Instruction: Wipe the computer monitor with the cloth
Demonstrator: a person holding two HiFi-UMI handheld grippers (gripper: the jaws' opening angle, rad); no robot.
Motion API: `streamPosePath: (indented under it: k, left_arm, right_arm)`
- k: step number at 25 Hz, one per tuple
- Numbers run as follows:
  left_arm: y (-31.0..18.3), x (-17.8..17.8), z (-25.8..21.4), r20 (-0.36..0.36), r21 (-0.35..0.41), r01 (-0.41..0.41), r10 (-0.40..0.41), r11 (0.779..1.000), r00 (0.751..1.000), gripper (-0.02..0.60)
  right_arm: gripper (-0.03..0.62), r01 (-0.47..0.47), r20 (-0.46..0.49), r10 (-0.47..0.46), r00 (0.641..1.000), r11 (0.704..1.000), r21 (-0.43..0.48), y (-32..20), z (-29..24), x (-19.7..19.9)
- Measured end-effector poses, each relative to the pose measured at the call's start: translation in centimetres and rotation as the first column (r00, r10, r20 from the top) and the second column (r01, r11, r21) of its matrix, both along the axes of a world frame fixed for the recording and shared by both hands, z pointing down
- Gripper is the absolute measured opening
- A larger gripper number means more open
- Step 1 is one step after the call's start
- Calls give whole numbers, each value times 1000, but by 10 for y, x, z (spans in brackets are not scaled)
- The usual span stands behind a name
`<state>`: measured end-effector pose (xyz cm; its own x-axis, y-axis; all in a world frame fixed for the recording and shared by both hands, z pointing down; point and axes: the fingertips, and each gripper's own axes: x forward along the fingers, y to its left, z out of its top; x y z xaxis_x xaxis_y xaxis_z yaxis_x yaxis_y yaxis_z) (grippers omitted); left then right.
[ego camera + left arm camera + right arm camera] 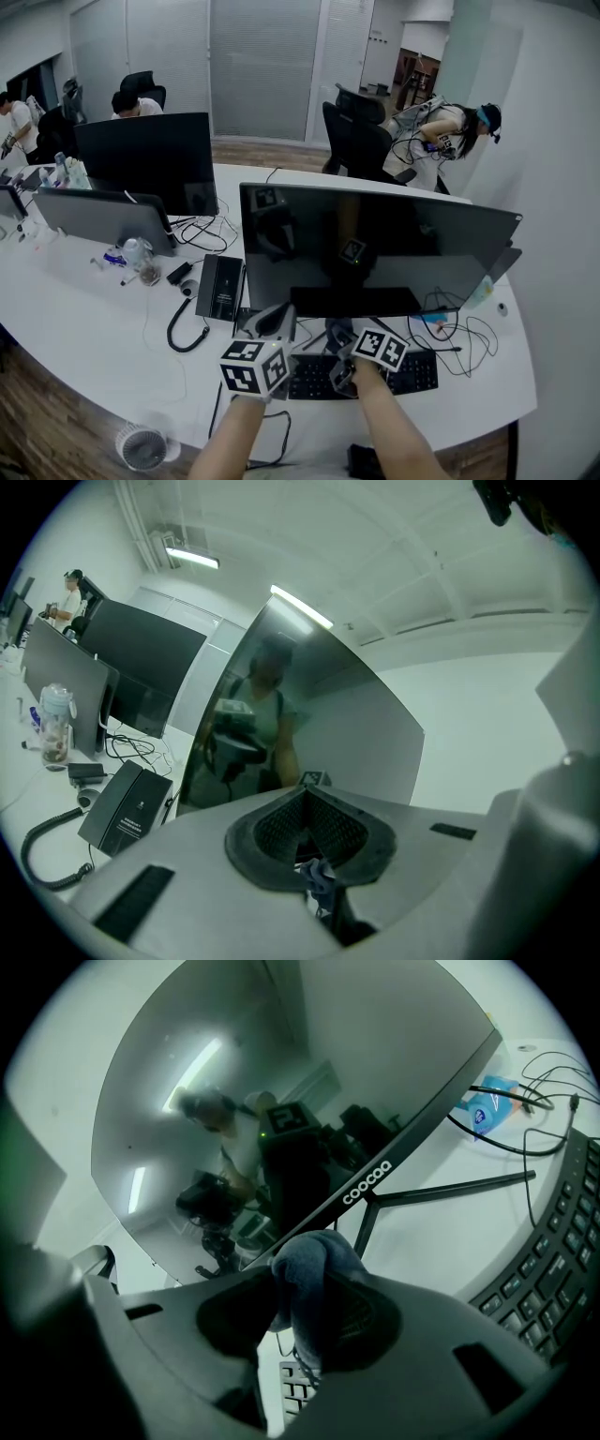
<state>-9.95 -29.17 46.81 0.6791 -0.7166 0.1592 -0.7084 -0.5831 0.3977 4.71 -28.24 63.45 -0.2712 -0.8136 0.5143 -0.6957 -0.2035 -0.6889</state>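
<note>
White curved desk (94, 328) carries the wide dark computer monitor (375, 246). My right gripper (309, 1274) is clamped on the bunched blue cloth (317, 1302) just below the screen's lower edge. My left gripper (305, 797) has its tips together, pinching a small blue fabric scrap (320, 875).

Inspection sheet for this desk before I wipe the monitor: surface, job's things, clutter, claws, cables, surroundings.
Surface: white desk, bare at the front left.
Job's things: monitor, dark, upright on its stand; blue cloth, held low in front of it.
Clutter: keyboard below the monitor; black box lying flat; second monitor at the back left.
Claws: right claw shut on the cloth; left claw shut, with a scrap of the cloth between its pads.
Cables: loose black cables right of the stand; thick cable looped beside the box.
Surroundings: people at other desks; office chair behind the monitor; small fan on the floor.
</note>
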Motion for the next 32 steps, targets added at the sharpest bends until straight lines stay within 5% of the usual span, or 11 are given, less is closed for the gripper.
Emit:
streamPosePath:
  k: [32]
  left_arm:
    - [-10, -63, 31, 5, -45, 65, -65, 997, 998, 6]
  right_arm:
    - [127, 81, 57, -83, 995, 996, 40, -19, 6, -89]
